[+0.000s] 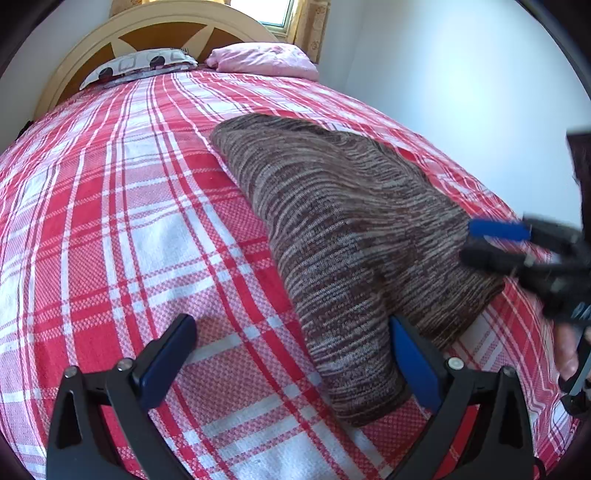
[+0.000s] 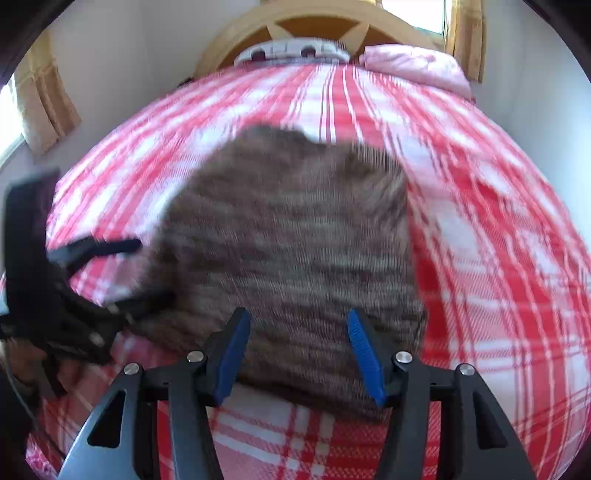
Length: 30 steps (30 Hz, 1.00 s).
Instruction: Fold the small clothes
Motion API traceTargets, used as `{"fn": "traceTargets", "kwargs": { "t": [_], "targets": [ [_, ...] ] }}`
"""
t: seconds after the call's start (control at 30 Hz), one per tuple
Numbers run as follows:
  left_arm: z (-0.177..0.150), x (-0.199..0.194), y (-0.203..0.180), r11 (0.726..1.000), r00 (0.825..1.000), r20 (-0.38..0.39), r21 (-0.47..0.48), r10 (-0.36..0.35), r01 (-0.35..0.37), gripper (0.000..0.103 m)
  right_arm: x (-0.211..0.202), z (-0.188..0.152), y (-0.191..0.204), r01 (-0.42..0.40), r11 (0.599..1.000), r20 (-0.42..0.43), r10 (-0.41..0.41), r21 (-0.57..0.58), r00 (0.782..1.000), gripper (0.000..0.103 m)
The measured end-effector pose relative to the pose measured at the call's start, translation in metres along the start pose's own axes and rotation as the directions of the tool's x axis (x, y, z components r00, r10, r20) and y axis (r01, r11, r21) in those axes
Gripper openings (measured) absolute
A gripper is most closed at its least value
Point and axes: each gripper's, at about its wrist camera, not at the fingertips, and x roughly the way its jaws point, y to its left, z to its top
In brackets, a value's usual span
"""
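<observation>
A brown and grey striped knit garment (image 1: 343, 236) lies folded on the red and white plaid bedspread (image 1: 110, 221). My left gripper (image 1: 291, 339) is open, just above the bed at the garment's near left corner, holding nothing. My right gripper (image 1: 469, 240) shows in the left wrist view at the garment's right edge. In the blurred right wrist view the garment (image 2: 295, 236) lies ahead, and my right gripper (image 2: 295, 332) is open over its near edge, empty. The left gripper (image 2: 122, 273) appears there at the garment's left side.
A patterned pillow (image 1: 140, 64) and a pink pillow (image 1: 262, 59) lie at the head of the bed by the wooden headboard (image 1: 166, 26). A white wall (image 1: 461, 74) runs along the bed's right side. Curtained windows (image 2: 40, 96) are on the walls.
</observation>
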Motion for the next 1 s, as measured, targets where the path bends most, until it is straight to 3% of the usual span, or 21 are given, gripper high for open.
{"fn": "traceTargets", "kwargs": {
  "t": [0.07,0.2,0.33,0.4,0.43,0.57,0.73,0.87,1.0],
  "targets": [
    [-0.001,-0.001,0.000,1.000,1.000,0.000,0.001,0.000,0.000,0.103,-0.009,0.016,0.009,-0.010,1.000,0.055,0.011,-0.026,0.998,0.057],
    [0.000,-0.001,0.001,1.000,1.000,-0.001,-0.001,-0.004,0.004,0.103,0.005,0.049,0.030,-0.045,0.997,0.075,0.050,-0.059,0.996,0.057],
    [0.000,0.000,0.002,1.000,1.000,-0.002,-0.003,-0.003,0.003,0.103,0.047,0.072,0.051,-0.050,0.995,0.021,0.052,-0.084,0.998,0.056],
    [0.000,0.000,0.001,1.000,1.000,-0.002,-0.003,-0.004,0.004,0.103,0.087,0.070,0.054,0.007,0.995,-0.090,-0.017,-0.104,0.996,0.057],
    [0.000,0.000,0.002,1.000,1.000,-0.002,-0.005,-0.008,0.008,0.103,0.087,0.070,0.052,-0.008,0.996,-0.071,0.002,-0.084,0.997,0.057],
    [0.000,-0.009,0.009,0.999,0.999,0.047,-0.040,-0.005,0.007,0.103,0.071,0.070,0.035,-0.060,0.997,-0.037,0.058,-0.057,0.998,0.057],
    [0.005,-0.031,0.020,0.990,0.985,0.161,-0.116,-0.060,0.079,0.103,0.025,0.068,-0.018,-0.107,0.993,0.107,0.101,0.047,0.989,0.059],
    [0.013,-0.021,0.028,0.971,0.985,0.121,-0.187,-0.125,0.147,0.103,0.015,0.071,-0.084,-0.136,0.968,0.136,0.109,0.209,0.985,0.060],
    [0.023,-0.004,0.022,0.981,0.994,0.065,-0.171,-0.086,0.096,0.103,0.030,0.065,-0.115,-0.154,0.947,0.102,0.130,0.283,0.986,0.061]
  ]
}}
